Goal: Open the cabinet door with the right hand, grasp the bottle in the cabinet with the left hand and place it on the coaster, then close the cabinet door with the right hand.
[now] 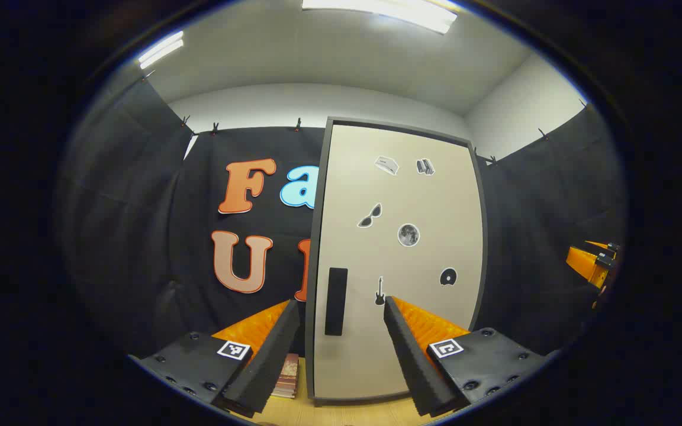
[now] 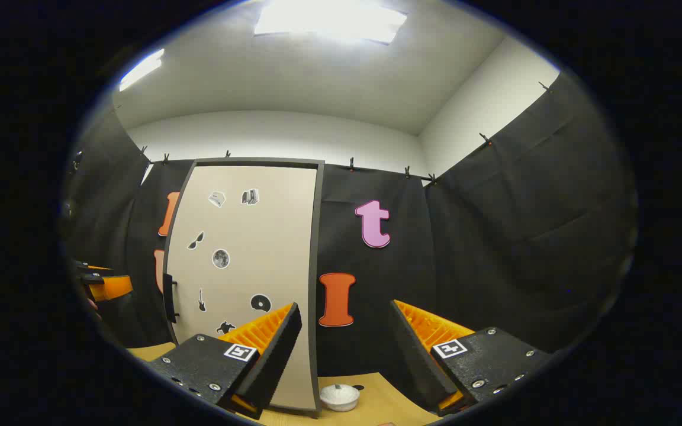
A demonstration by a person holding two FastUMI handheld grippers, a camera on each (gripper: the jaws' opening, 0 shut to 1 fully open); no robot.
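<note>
The cabinet (image 1: 400,260) stands upright ahead, its beige door shut and dotted with small stickers. A black vertical handle (image 1: 336,300) sits near the door's left edge. My left gripper (image 1: 341,305) is open and a short way in front of the door, with the handle seen between its fingers. My right gripper (image 2: 346,306) is open too, off to the right of the cabinet (image 2: 246,266), whose handle (image 2: 169,299) is on the far side. The right gripper (image 1: 595,266) also shows at the right edge of the left gripper view. The bottle is hidden behind the door.
A small brownish stack (image 1: 286,376) lies on the wooden table (image 1: 293,408) left of the cabinet's foot. A white lidded bowl (image 2: 340,396) rests on the table (image 2: 382,402) just right of the cabinet. Black cloth walls close in the booth.
</note>
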